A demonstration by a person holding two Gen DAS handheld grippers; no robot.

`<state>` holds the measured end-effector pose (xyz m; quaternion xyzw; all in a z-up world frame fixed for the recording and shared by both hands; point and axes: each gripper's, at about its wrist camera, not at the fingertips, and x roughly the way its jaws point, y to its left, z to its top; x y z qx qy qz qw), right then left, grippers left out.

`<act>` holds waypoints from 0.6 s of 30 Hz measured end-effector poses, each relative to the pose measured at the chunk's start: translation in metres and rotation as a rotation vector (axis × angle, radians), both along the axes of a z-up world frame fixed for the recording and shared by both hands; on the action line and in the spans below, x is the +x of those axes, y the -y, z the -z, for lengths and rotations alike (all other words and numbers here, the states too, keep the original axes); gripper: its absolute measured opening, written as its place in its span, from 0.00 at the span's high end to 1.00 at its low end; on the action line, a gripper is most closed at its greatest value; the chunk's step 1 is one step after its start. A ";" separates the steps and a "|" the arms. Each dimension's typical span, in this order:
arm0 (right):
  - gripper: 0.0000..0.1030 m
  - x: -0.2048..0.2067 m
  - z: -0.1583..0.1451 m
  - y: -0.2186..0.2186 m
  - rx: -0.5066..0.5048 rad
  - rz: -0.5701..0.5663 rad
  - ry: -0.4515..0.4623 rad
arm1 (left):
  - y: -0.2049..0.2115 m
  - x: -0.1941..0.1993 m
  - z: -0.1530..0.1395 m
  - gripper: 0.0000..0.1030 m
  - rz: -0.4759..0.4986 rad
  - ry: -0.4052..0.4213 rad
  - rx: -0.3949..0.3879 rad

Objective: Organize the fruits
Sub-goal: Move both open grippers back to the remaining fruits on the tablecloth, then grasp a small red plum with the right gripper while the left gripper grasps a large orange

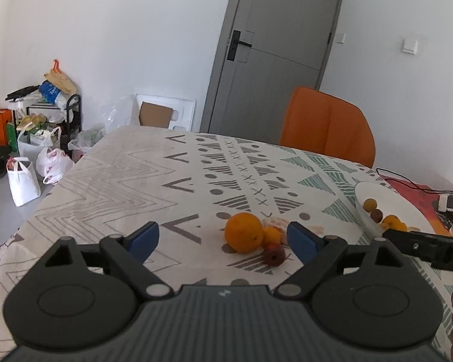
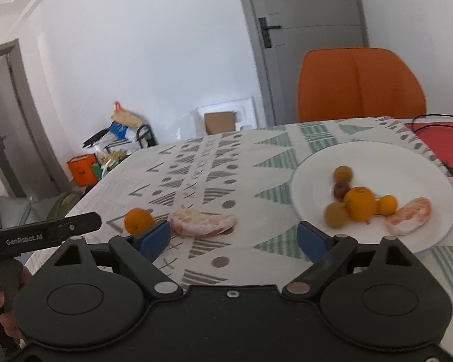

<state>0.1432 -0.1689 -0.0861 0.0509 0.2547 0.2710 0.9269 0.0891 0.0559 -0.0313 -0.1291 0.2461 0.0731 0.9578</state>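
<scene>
From my left wrist view, my own gripper's right finger (image 1: 305, 242) covers part of the peeled fruit segment (image 1: 275, 221) lying behind the big orange (image 1: 244, 232), so I cannot make out its shape there. The white plate (image 1: 366, 220) is cut by the other gripper's black body (image 1: 428, 249), hiding the nearer fruit on it. In my right wrist view everything smears: the fruits on the plate (image 2: 413, 157) are blurred, and I cannot tell what the dark red one (image 2: 339, 190) is. My left finger (image 2: 154, 238) hides the lower edge of the orange on the tablecloth (image 2: 139, 220). The hand at the left edge is cut off.
</scene>
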 end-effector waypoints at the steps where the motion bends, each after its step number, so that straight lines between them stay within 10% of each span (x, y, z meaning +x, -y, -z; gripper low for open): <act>1: 0.14 0.001 0.001 -0.004 -0.003 -0.009 -0.002 | -0.003 0.000 0.002 0.16 -0.006 -0.005 -0.006; 18: 0.48 0.014 0.015 -0.077 -0.081 -0.164 -0.048 | -0.038 -0.001 0.015 0.19 -0.056 -0.039 -0.025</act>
